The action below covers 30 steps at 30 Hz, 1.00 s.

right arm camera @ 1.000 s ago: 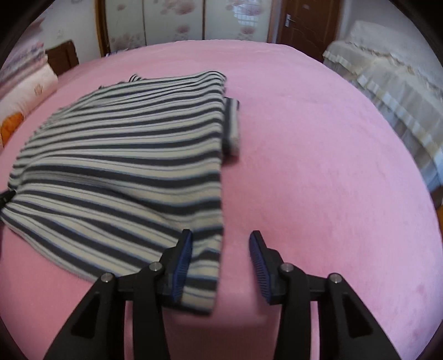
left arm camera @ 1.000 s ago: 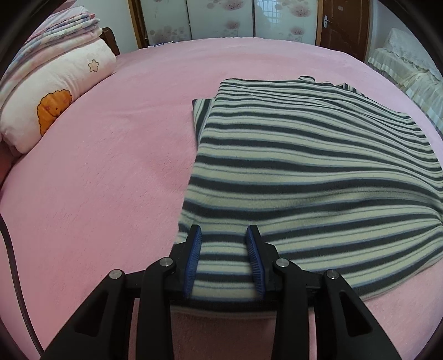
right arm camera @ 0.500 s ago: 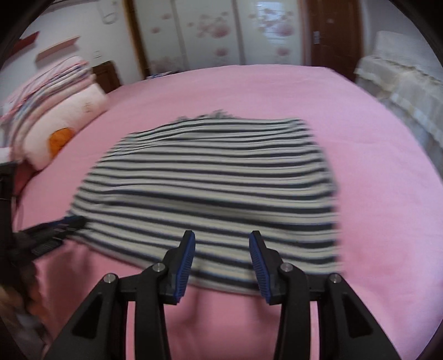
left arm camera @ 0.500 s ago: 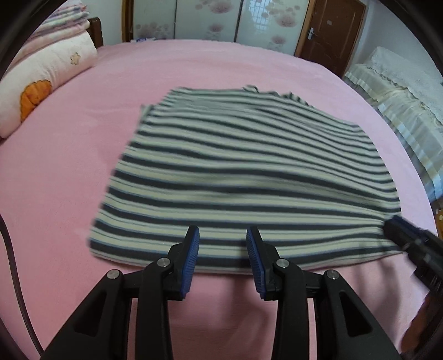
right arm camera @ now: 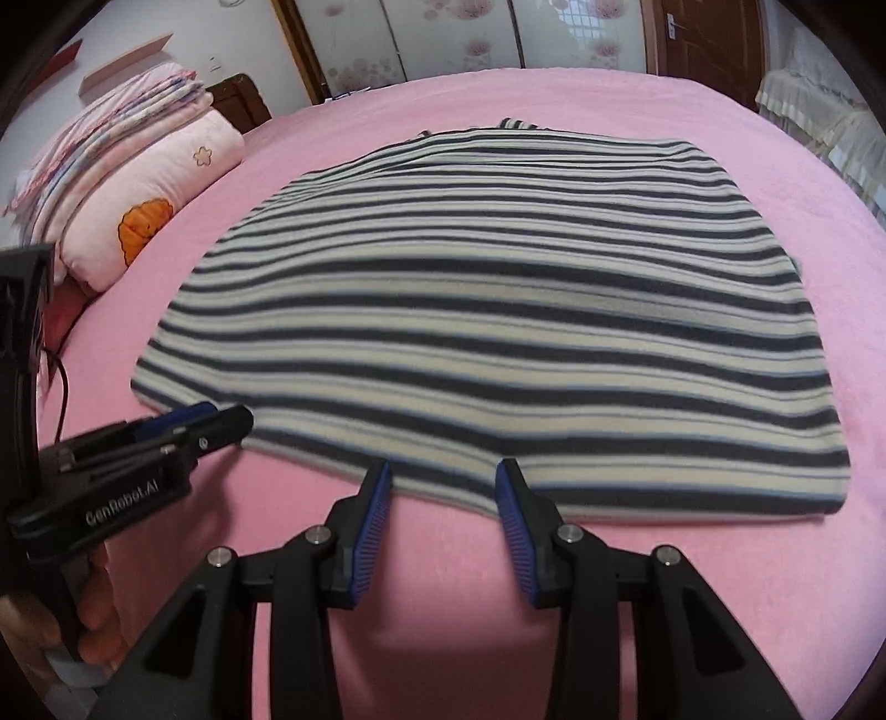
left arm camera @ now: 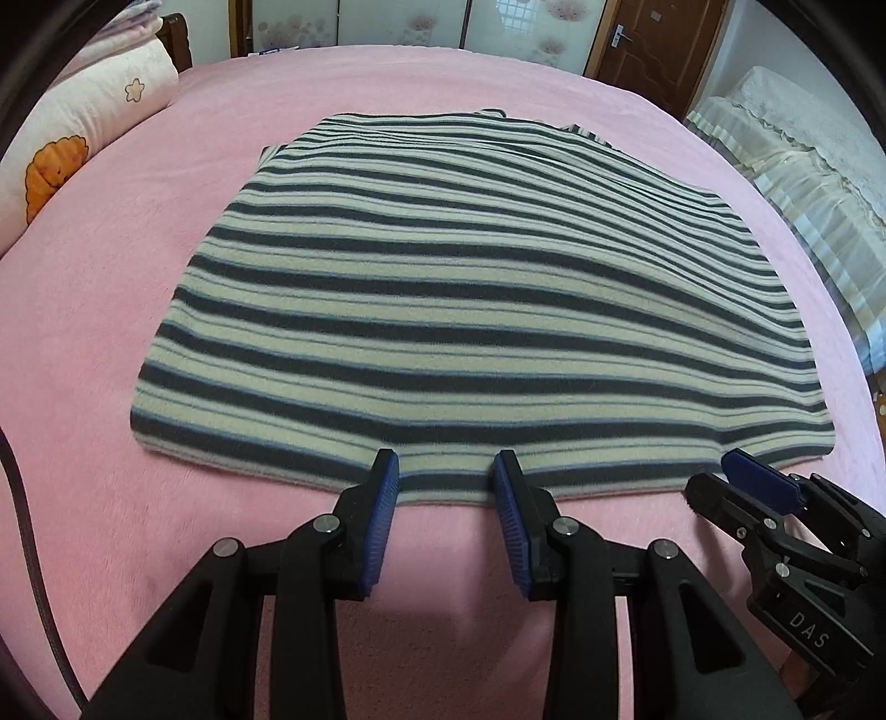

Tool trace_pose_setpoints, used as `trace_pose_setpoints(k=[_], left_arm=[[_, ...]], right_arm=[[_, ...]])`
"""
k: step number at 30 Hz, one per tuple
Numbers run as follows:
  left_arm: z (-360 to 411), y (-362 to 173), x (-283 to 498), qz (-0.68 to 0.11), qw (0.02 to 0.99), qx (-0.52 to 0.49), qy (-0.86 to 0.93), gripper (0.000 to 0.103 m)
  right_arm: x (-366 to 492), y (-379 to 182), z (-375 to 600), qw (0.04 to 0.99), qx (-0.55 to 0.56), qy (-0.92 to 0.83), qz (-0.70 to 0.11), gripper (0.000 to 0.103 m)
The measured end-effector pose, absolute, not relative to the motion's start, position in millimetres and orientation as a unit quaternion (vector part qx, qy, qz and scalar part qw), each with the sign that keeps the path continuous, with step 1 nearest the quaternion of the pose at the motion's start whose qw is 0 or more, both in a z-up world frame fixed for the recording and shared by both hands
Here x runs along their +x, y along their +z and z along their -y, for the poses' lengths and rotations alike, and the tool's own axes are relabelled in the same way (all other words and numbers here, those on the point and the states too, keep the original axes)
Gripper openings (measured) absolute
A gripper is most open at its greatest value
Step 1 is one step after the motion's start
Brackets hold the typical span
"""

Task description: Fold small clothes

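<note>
A folded garment with dark and cream stripes (left arm camera: 476, 310) lies flat on the pink bed (left arm camera: 111, 310); it also shows in the right wrist view (right arm camera: 498, 332). My left gripper (left arm camera: 446, 471) is open and empty, its tips just over the garment's near hem. My right gripper (right arm camera: 443, 476) is open and empty, its tips at the same near hem. The right gripper also shows in the left wrist view (left arm camera: 747, 487) by the garment's near right corner. The left gripper shows in the right wrist view (right arm camera: 194, 423) by the near left corner.
A pink pillow with an orange print (right arm camera: 149, 227) and a stack of folded bedding (right arm camera: 111, 138) sit at the left of the bed. A second bed with cream covers (left arm camera: 803, 183) stands to the right. A wardrobe and a brown door (left arm camera: 653, 50) are behind.
Both grippers have let go of the garment's near corners and drawn back toward me and the middle. The garment has settled flat on the bed.
</note>
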<state>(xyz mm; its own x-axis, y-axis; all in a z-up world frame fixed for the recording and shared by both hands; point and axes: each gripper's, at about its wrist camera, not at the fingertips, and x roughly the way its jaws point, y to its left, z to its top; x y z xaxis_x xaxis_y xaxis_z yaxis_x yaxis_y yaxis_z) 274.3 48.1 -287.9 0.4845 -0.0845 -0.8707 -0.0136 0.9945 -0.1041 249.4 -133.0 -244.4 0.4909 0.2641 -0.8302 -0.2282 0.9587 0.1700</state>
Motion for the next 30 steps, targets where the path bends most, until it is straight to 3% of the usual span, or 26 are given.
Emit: trace_pose_setpoints(k=[8,13,20,30], left_arm=[[-56.4,-271.3,263.8,-0.5,0.862,-0.077,-0.031,0.037],[-78.1,-253.5,249.4,-0.492,0.856,-0.157,-0.038,0.051],[-115.7,-256.8,230.1,-0.483,0.82,-0.301,-0.06,0.051],[-158.6,-312.8,221.2,-0.439,0.766,-0.467,-0.054,0.051]], right_arm=[[252.2,-223.8,137.0,0.87,0.046,0.151,-0.468,0.039],[252.7,-207.5,138.8,0.878,0.057,0.153,-0.45,0.039],[250.1,-194.5,135.0,0.88,0.076,0.17,-0.436,0.039],[248.6,-184.4,124.7,0.887,0.074,0.18,-0.419,0.038]])
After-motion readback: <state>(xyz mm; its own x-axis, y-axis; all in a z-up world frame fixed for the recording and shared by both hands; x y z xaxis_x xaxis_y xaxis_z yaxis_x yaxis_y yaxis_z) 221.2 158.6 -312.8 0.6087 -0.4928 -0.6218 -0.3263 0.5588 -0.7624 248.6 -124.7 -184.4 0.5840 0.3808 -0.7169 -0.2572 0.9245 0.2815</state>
